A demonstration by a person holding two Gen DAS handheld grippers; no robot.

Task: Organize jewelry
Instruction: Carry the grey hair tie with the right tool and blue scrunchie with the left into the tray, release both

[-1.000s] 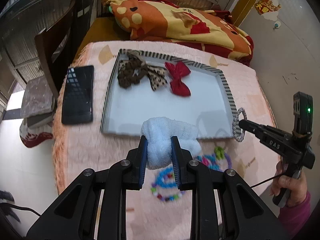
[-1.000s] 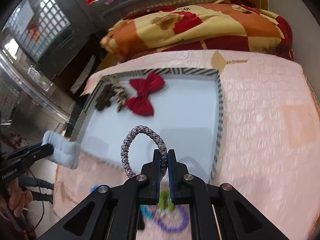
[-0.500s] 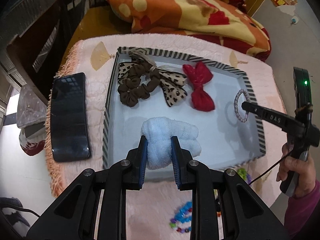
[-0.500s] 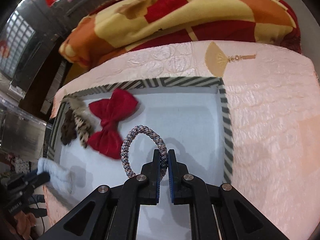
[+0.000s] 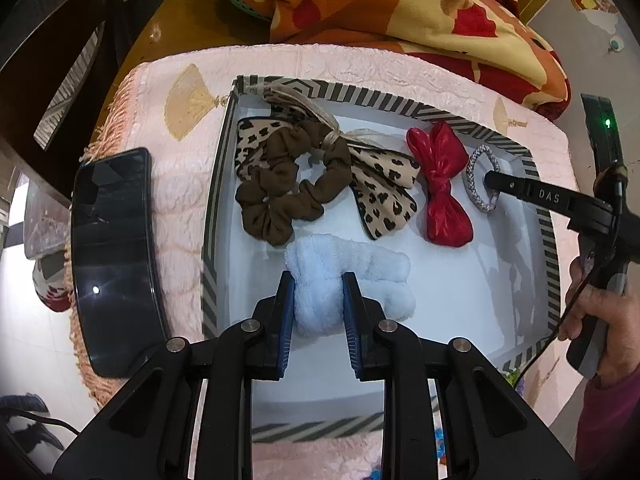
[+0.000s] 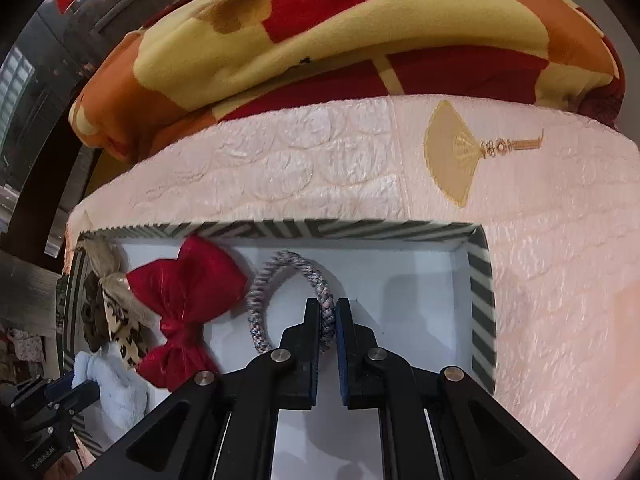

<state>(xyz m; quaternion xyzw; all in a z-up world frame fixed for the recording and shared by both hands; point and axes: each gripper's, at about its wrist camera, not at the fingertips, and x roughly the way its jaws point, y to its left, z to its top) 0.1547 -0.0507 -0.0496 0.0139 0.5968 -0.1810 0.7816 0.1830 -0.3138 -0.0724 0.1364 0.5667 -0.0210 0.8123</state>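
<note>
Left gripper clamps fluffy blue scrunchie over tray, near-left. Right gripper pinches braided grey tie, beside satin red bow. Quilted pink cloth underneath; fleece blanket beyond.

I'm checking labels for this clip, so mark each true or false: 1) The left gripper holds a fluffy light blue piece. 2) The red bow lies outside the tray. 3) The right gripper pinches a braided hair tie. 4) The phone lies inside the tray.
1) True: the left gripper clamps the fluffy light blue piece.
2) False: the red bow lies in the tray.
3) True: the right gripper pinches the braided hair tie.
4) False: the phone lies on the pink cloth, beside the tray.
</note>
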